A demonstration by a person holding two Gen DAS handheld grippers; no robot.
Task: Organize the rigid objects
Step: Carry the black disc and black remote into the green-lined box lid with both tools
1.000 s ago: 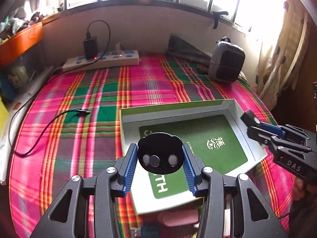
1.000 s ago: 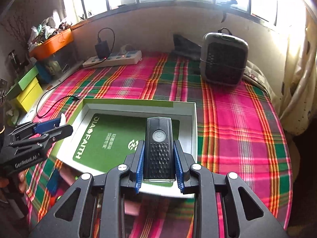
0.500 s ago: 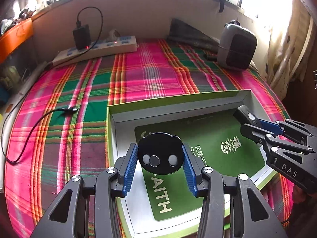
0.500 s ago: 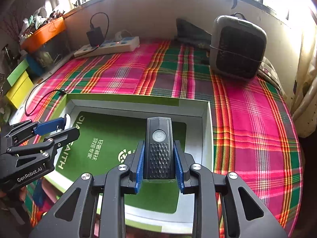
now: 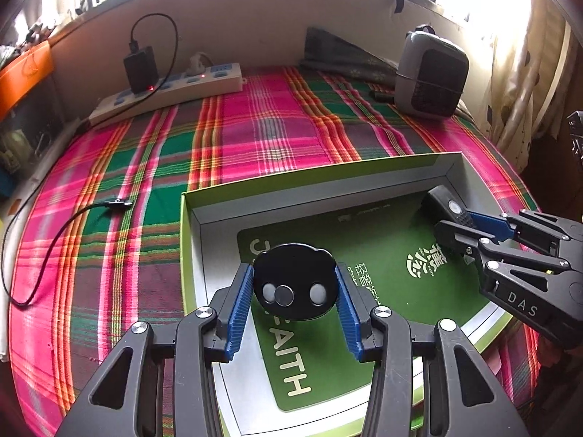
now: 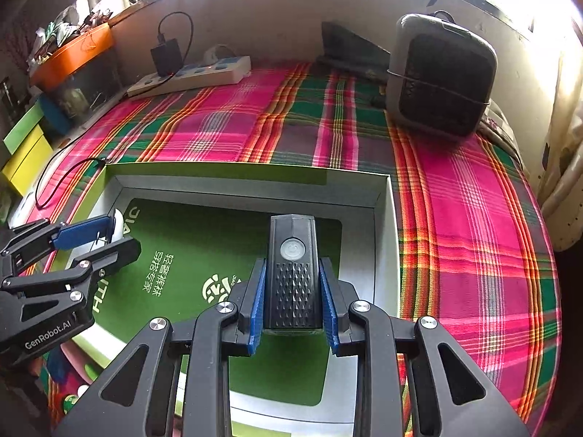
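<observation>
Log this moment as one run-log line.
left gripper: shut on round black disc | right gripper: shut on black bike light | both over open green-and-white box | plaid tablecloth | neither released

— What colours are around me?
— My pads (image 5: 238,309) are blue. The tablecloth (image 5: 255,134) is pink, green and orange plaid. The box (image 6: 226,171) has a lime rim, grey-white walls and a green floor with pale lettering.
</observation>
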